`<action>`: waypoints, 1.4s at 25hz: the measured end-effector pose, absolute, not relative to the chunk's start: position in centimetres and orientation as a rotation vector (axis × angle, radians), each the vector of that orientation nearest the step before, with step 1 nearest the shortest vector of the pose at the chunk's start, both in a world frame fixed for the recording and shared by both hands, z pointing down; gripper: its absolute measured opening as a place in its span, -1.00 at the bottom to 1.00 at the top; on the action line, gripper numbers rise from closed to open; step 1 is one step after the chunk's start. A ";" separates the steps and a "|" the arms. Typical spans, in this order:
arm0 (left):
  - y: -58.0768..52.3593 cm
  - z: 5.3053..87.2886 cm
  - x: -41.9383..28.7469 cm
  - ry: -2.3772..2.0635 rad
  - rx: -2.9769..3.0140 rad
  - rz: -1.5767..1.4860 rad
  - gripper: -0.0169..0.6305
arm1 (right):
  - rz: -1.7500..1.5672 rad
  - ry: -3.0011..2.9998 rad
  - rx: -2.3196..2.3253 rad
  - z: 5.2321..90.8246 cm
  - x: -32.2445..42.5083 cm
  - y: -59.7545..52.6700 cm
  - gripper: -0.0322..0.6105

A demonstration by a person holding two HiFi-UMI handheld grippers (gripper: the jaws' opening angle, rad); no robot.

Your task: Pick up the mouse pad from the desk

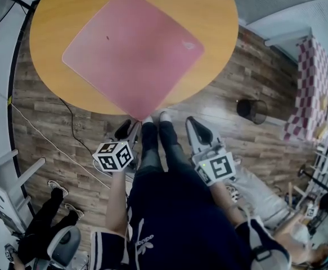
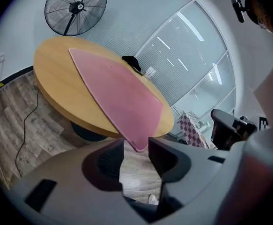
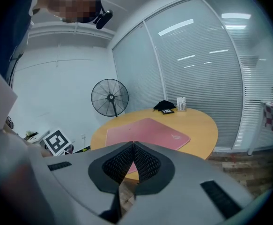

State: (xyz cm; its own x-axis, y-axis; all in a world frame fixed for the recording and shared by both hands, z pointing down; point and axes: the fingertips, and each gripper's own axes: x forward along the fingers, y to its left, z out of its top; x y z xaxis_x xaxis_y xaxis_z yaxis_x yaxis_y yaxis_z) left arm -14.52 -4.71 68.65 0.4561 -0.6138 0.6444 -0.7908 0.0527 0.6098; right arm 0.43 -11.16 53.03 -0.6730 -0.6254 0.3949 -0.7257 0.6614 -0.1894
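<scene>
A pink mouse pad point(image 1: 133, 49) lies flat on the round wooden table point(image 1: 57, 21), and its near corner sticks out a little past the table's rim. Both grippers hang short of that rim, over the floor. My left gripper point(image 1: 130, 129) is open with nothing in it. In the left gripper view the pad point(image 2: 117, 95) has its corner beyond the gap of the left gripper point(image 2: 136, 146), apart from it. My right gripper point(image 1: 193, 122) is shut and empty. In the right gripper view the right gripper point(image 3: 133, 146) has its pads meeting, and the pad point(image 3: 148, 132) lies further off.
My legs point(image 1: 158, 151) stand between the grippers. A standing fan point(image 2: 75, 8) is behind the table, and a black item point(image 3: 164, 106) sits at its far edge. A dark bin point(image 1: 252, 110), a checkered cloth point(image 1: 313, 89) and a floor cable point(image 1: 40, 134) lie around. Another person point(image 1: 45, 218) sits lower left.
</scene>
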 end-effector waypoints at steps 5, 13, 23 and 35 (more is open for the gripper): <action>-5.0 70.8 -13.8 -1.145 1.618 0.194 -0.48 | 0.538 -2.549 1.058 54.8 0.1 -10.4 -0.89; -6.8 72.1 -11.6 -0.990 1.664 0.211 -0.48 | 0.566 -2.535 1.051 56.4 0.2 -10.3 -0.89; -7.2 71.0 -11.4 -0.932 1.629 0.158 -0.85 | 0.550 -2.531 1.032 56.3 -0.2 -10.5 -0.89; -8.2 68.0 -11.6 -1.000 1.725 0.123 -0.89 | 0.524 -2.534 1.064 55.6 0.8 -11.1 -0.89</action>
